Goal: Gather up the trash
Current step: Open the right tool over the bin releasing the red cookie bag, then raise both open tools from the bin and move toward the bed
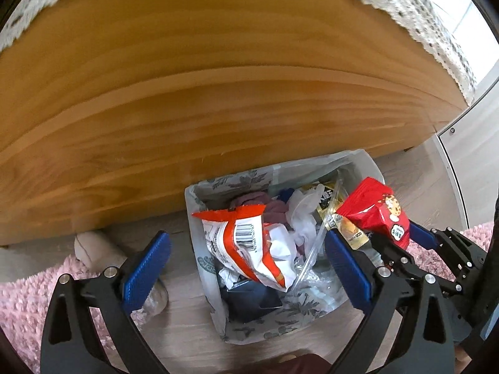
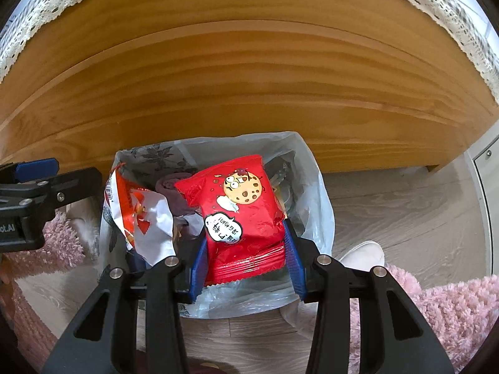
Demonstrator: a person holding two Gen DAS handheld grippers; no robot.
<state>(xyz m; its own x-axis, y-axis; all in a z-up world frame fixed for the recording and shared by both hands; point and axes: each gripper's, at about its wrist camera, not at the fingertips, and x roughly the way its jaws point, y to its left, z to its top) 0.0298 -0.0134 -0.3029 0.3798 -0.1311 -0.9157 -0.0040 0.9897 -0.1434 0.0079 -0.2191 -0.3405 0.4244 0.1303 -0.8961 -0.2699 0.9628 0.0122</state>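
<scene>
Hanging over the lined trash bin, red cookie packet: light, crinkly, slippery film, likely best pinched at its sealed lower edge, clamped in right gripper; left gripper spread wide, empty.

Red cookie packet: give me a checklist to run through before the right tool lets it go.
1. Right tool grips the red cookie packet: ok, both blue pads press its sides.
2. Packet is over the bin bag: ok, the bag opening lies directly beneath.
3. Left tool is out of the drop path: ok, open and empty, off to one side.
4. Orange-and-white wrapper already in the bag: ok, it lies on the other trash.
5. Room left in the bag: cannot tell; trash is piled high.
6. Wooden panel clears the packet: ok, it stands behind the bag.
</scene>
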